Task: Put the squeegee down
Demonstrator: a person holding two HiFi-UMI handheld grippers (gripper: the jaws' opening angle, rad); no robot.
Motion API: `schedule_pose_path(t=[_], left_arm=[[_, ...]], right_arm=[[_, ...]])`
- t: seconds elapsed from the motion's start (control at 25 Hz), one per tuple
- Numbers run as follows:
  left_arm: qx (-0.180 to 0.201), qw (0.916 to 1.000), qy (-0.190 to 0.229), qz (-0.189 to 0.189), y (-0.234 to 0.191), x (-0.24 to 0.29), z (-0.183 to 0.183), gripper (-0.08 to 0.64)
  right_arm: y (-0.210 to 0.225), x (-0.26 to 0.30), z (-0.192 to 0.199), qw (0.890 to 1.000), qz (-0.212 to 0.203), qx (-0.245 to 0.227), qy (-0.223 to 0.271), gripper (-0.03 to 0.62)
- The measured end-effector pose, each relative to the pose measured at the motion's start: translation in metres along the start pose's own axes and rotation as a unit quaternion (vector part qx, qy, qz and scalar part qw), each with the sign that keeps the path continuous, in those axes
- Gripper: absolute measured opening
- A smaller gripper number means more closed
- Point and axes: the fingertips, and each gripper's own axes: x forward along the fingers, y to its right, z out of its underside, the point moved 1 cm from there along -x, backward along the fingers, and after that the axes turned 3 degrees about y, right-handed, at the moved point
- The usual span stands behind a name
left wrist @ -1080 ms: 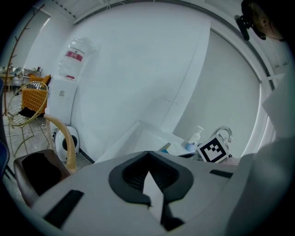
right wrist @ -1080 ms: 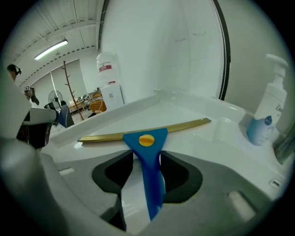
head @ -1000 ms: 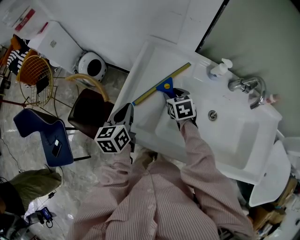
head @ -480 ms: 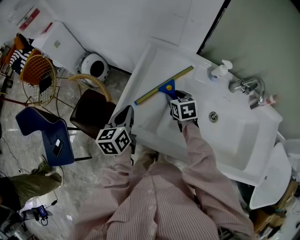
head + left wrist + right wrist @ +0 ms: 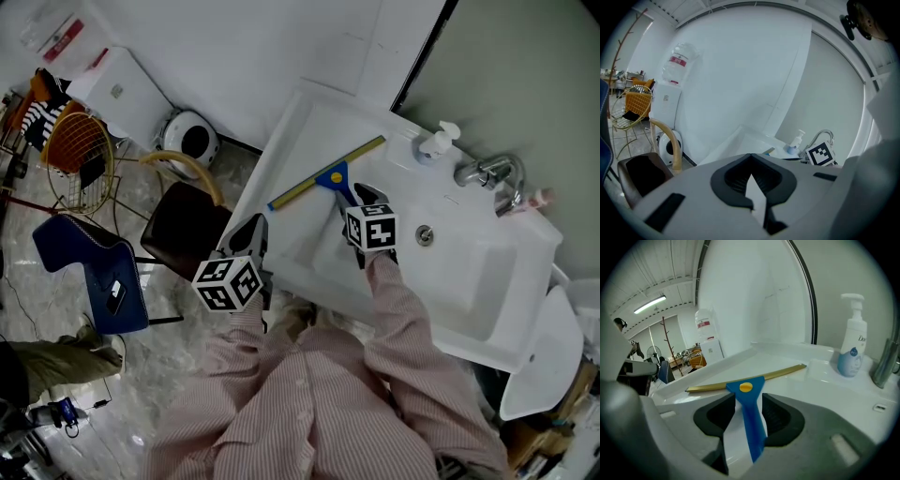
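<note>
The squeegee [image 5: 328, 174], with a brass blade and a blue handle, lies flat on the left ledge of the white sink [image 5: 281, 187]. In the right gripper view its handle [image 5: 749, 413] runs back between the jaws, with a gap to each pad. My right gripper [image 5: 362, 201] is open just behind the blade and does not grip the handle. My left gripper [image 5: 249, 231] hangs off the sink's front left edge, shut and holding nothing; in the left gripper view its fingertips [image 5: 751, 159] meet.
A soap dispenser [image 5: 433, 142] and a chrome faucet [image 5: 487, 171] stand at the back of the basin [image 5: 450, 272]. A brown stool [image 5: 183, 225], a blue chair [image 5: 94, 272] and a wire chair [image 5: 70, 150] stand on the floor at left.
My right gripper has drawn back a little from the squeegee head, so more of the blue handle shows. The squeegee stays on the ledge. The left gripper has barely moved.
</note>
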Motion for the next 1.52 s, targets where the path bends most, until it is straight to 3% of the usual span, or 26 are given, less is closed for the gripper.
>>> schedule_pose_path(t=[0.32,0.72,1.08,1.52], left_arm=[[0.026,0.9989,0.002,0.039,0.024,0.000,-0.009,0.002],[0.068,0.9924,0.015,0.101,0.060,-0.007,-0.021,0.002],[0.119,0.9858,0.034,0.114,0.072,-0.024,-0.037,0.002],[0.144,0.9771,0.077,0.136,0.080,-0.044,-0.066,0.002]], right_arm=[[-0.008,-0.029,-0.016,0.999,-0.021,-0.007,0.030,0.134],[-0.023,-0.067,-0.027,0.995,-0.070,-0.001,0.066,0.011],[-0.034,-0.104,-0.046,0.988,-0.098,0.023,0.119,0.006],[-0.043,-0.143,-0.080,0.977,-0.100,-0.008,0.186,0.006]])
